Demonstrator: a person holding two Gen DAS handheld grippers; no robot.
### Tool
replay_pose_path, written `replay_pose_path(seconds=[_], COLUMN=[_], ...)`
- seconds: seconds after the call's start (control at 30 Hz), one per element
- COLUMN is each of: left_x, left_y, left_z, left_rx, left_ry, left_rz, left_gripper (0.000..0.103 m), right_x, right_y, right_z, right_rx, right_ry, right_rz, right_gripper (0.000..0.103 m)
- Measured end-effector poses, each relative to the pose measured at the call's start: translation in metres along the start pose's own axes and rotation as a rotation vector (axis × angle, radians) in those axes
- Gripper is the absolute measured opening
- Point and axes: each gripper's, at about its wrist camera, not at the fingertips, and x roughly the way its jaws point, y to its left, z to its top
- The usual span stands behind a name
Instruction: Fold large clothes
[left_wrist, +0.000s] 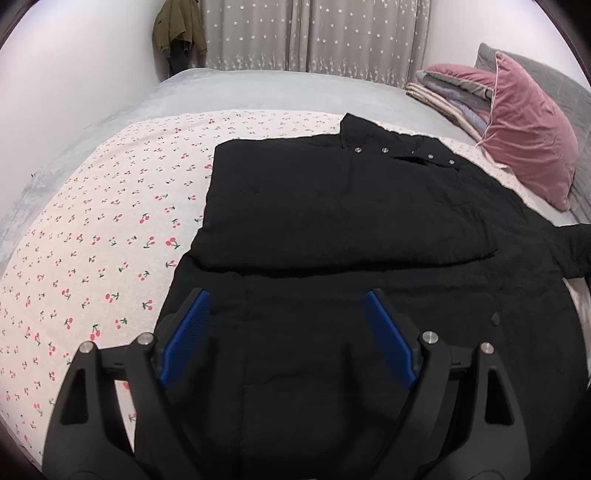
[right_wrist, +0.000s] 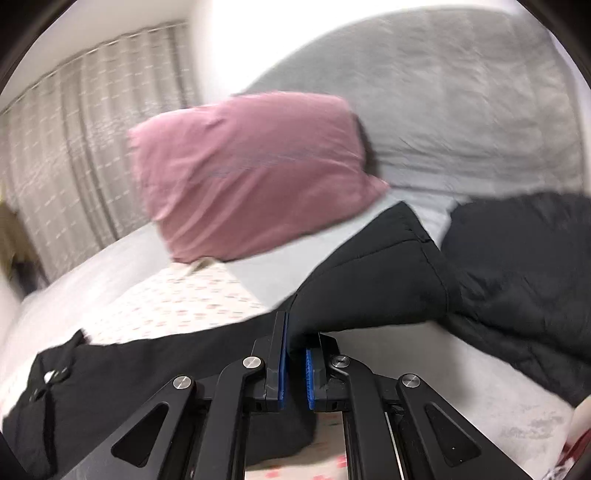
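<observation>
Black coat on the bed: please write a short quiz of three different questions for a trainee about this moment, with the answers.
1. True or false: the left gripper is closed on the black coat.
2. Which gripper clamps a fold of the coat? A) left B) right C) neither
3. Fill in: the pillow near the coat is ____ in colour.

Key:
1. False; its jaws stand wide open above the coat.
2. B; the right gripper pinches black fabric.
3. Pink.
</observation>
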Motion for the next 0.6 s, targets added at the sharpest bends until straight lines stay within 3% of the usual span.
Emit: replay_pose_path(seconds=[0.2,0.4,0.5,0.57,0.6], left_x=[-0.002,0.0,0.0,0.0,0.0], left_y=[0.0,-0.004,-0.006,-0.008,-0.008], left_z=[0.001,0.0,0.0,-0.001,-0.001], left_rx=[-0.017,-0.004,0.006,0.011,0.016], left_ry=[-0.001,0.002,0.001,0.001,0.002], left_rz=[-0.02,-0.013,-0.016,-0.018,-0.022], left_gripper=[0.086,0.086,0.086,0.086,0.086], right_x=[-0.046,-0.075,-0.082,-0.081,-0.073], right_y=[0.09,0.185,0.227,0.25,0.261], right_z=[-0.005,-0.045,-0.078,-0.104,-0.119], right_rx=[-0.176,-0.387,-0.499,-0.566,-0.583], right_ry=[-0.027,0.028,0.097,0.186,0.282], right_rz=[0.143,0.328,0.434,0.498,0.53], right_gripper=[0.007,0.007,0.007,0.011,0.012])
